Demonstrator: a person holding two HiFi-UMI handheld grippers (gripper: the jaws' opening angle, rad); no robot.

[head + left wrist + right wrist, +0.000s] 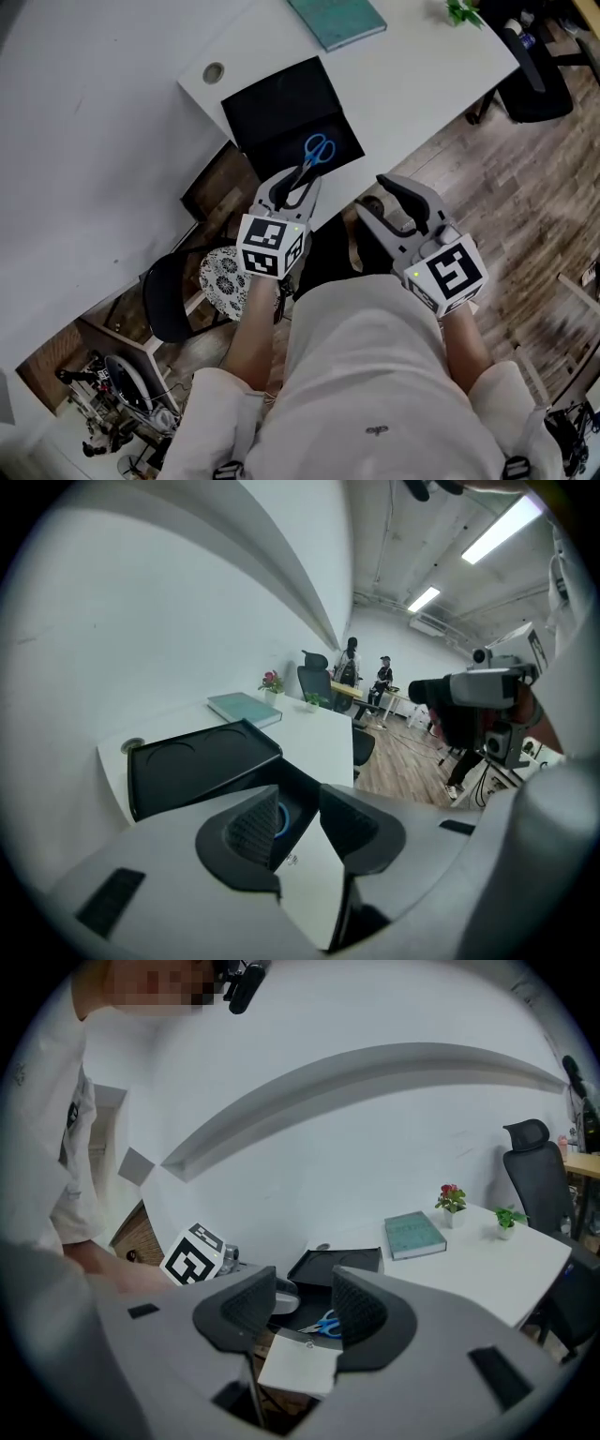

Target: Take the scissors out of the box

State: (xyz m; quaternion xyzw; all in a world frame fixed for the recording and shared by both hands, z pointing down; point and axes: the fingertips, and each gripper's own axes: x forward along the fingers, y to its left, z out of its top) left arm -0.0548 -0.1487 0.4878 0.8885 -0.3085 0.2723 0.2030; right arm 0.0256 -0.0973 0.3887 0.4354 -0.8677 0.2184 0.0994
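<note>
Scissors (312,159) with blue handles lie in the open black box (272,108) at the white worktop's (412,84) near edge. Your left gripper (300,184) hangs over their blades, jaws apart. Your right gripper (375,199) hovers beside it, jaws apart and empty. Print on the white card (305,883) under your left jaws is too small to read.

There is one white desk (422,84). On it are one black box (272,112), one pair of scissors (314,155), one teal book (337,19) and two small potted plants: a red-flowered plant (451,1199) and a green plant (507,1218). There are two grippers, the left gripper (296,180) and the right gripper (379,199). Two people (349,663) stand at the far right.
</note>
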